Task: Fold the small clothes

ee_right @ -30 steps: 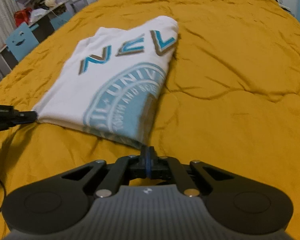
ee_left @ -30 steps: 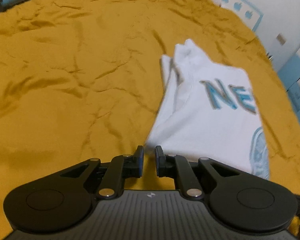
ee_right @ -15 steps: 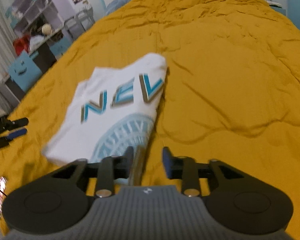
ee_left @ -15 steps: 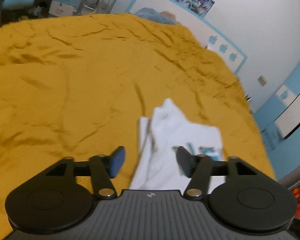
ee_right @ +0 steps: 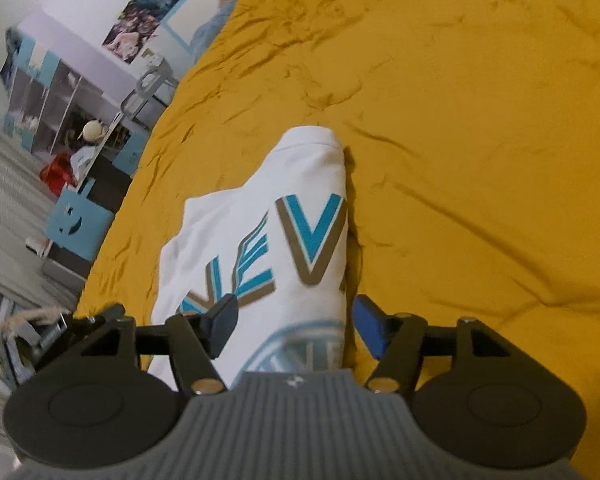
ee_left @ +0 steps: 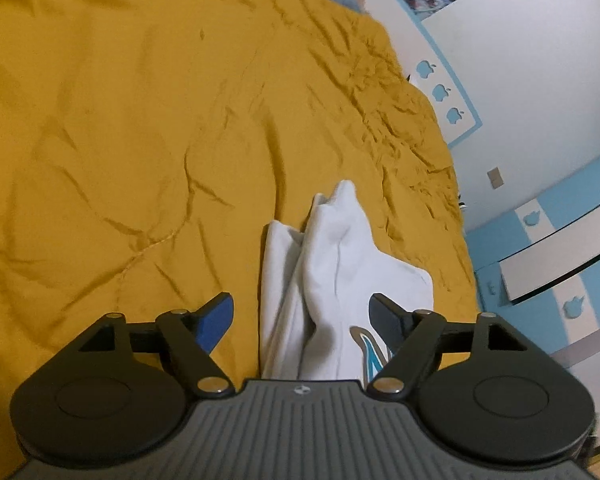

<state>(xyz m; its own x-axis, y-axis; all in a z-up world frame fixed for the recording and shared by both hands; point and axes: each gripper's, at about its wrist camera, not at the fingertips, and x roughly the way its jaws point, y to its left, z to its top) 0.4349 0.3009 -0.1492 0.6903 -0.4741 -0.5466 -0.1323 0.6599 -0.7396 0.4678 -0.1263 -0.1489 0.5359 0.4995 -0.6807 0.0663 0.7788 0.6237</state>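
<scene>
Both claws have sprung apart since a second ago, when they were pinched nearly shut at the shirt's near edge, and now the cloth runs right up under each camera. Your left claw (ee_left: 302,314) is spreading wide, blue pad over bare bedspread on one side, dark pad over the print on the other, the shirt's bunched, open edge lying between them but nothing pressed. Your right claw (ee_right: 296,322) is opening too, straddling the folded edge of the white T-shirt (ee_right: 284,216), dark finger over the letters, blue pad just off the cloth over the bed.

My read: you're lining up for the next fold. To do it well, bring each claw down on its own corner, catch every layer at the near edge, not just the top sheet, and close both together so the panel lifts flat. On the left side the layers are loose and splayed, so scoop low there.

The shirt looks like soft, limp jersey, white with teal and tan block lettering and a pale teal round seal near the hem; it lies as a long folded panel, crisp along the right-hand fold, ruffled into peaks at the far left end. It sits on the mustard bedspread (ee_right: 480,120), a thick, creased fabric that will likely drag a little on anything slid across it.
</scene>
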